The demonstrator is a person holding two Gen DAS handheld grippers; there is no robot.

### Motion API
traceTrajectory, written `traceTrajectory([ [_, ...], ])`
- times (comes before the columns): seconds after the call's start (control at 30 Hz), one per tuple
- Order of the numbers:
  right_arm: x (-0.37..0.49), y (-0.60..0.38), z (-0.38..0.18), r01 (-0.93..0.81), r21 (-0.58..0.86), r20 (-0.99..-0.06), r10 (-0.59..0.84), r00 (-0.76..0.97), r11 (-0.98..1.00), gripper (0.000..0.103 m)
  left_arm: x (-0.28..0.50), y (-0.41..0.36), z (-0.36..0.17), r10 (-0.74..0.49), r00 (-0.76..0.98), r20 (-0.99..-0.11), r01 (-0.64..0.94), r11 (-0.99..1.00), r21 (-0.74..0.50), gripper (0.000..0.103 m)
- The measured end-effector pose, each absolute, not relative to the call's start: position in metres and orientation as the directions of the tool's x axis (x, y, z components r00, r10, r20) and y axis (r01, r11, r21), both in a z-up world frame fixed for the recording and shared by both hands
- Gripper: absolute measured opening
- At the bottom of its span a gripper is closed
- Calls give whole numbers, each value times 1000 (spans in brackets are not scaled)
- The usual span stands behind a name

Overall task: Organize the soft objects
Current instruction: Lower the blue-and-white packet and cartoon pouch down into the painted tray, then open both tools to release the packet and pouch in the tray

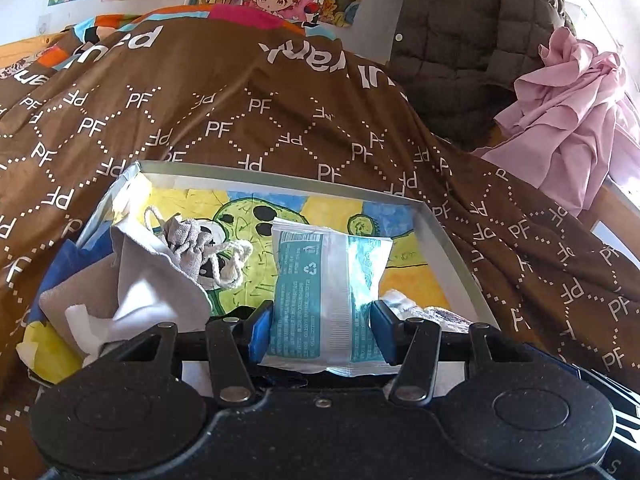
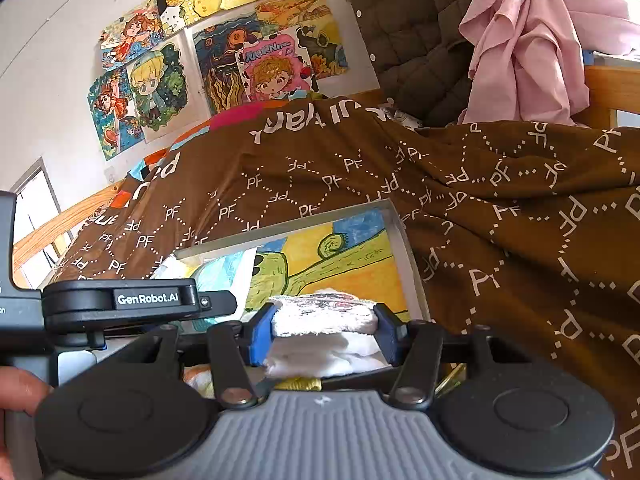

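The left gripper [image 1: 322, 330] holds a teal-and-white packet [image 1: 320, 280] between its blue pads, over the near edge of the box [image 1: 280, 172] on the brown blanket [image 1: 240, 112]. The right gripper [image 2: 324, 334] clamps a folded white cloth [image 2: 324, 316], apparently over the box's near right corner. A grey drawstring pouch [image 1: 188, 240] lies at the box's left side.

Teal-and-white packet [image 1: 326, 292] upright over the box [image 1: 280, 172]; folded white towel [image 2: 324, 316] beside it

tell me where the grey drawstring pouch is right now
In the left wrist view the grey drawstring pouch lies inside the shallow box, left of the teal packet held in the left gripper.
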State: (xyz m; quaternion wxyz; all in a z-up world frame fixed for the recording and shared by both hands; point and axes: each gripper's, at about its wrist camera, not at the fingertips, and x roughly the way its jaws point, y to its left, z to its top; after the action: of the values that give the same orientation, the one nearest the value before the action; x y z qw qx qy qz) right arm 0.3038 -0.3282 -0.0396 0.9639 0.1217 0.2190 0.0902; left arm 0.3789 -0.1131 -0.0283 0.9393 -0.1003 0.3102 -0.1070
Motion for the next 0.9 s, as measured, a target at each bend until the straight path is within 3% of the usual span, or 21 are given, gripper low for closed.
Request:
traceTrajectory([
  [0.27, 304, -329, -39, -116, 275, -398, 223, 890, 954, 62, 381, -111, -28, -266, 783, -562, 132, 954, -268, 54],
  [0.5, 301, -331, -38, -111, 279, -392, 219, 893, 954, 73, 381, -111, -28, -266, 784, -562, 126, 953, -275, 55],
  [0.9, 289, -340, -25, -81, 274, -375, 184, 909, 958, 87, 374, -106, -23, -263, 790, -554, 106, 949, -298, 66],
])
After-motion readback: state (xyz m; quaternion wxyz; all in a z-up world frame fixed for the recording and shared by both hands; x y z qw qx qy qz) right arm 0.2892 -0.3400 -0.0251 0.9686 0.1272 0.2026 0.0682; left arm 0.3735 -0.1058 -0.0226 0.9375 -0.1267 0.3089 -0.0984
